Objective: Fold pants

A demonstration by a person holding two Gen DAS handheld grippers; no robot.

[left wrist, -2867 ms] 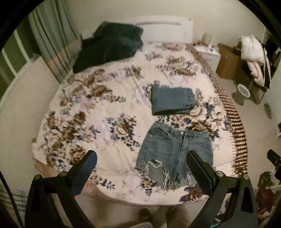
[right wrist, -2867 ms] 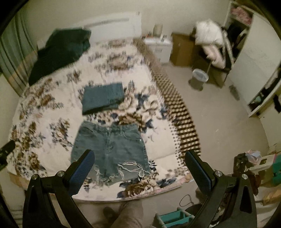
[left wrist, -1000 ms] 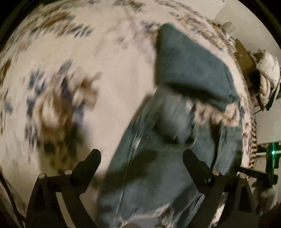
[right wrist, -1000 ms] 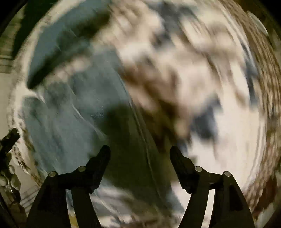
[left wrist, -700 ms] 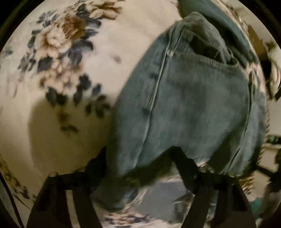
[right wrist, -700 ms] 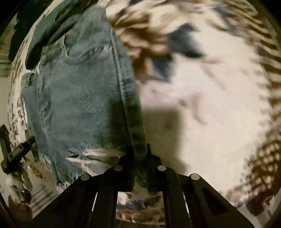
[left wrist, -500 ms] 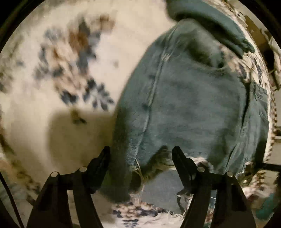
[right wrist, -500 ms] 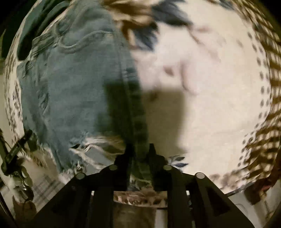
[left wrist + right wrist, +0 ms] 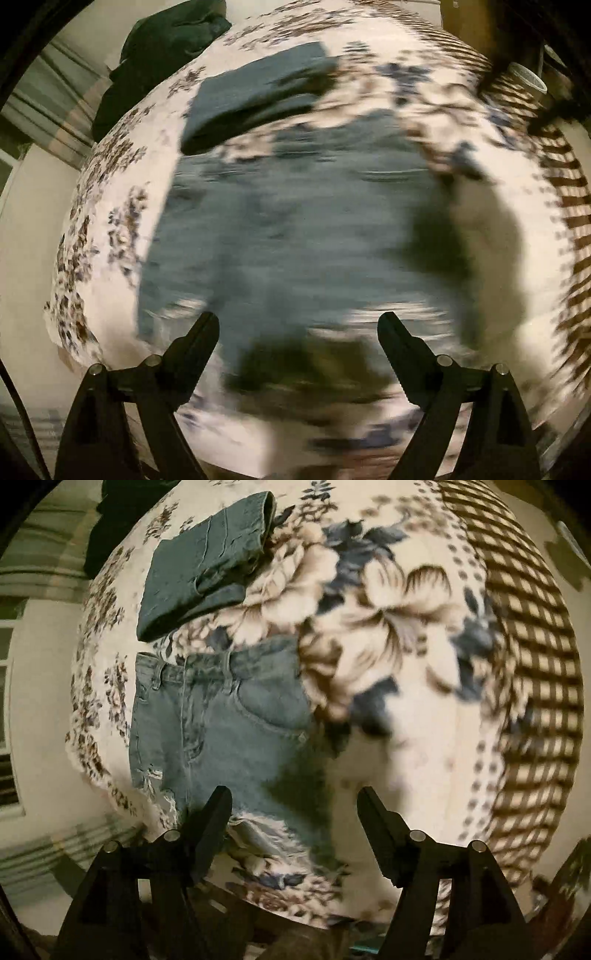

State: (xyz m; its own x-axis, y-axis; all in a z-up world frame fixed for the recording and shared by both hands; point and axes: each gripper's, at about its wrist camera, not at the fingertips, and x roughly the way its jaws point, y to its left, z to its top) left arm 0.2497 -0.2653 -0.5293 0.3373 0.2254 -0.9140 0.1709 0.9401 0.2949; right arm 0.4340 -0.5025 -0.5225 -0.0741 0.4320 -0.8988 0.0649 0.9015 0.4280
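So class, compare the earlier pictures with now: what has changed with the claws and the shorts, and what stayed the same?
Both claws have let go and pulled back: the right claw, clamped on the denim shorts half a second ago, is open, as is the left claw. The shorts look narrower, apparently folded sideways. The folded dark pants still lie beyond them on the floral blanket.

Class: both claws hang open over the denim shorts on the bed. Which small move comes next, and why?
Probably lower the right claw onto the frayed hem of the denim shorts and close: both claws are open, the left claw too, and the shorts lie flat, apparently unfolded.
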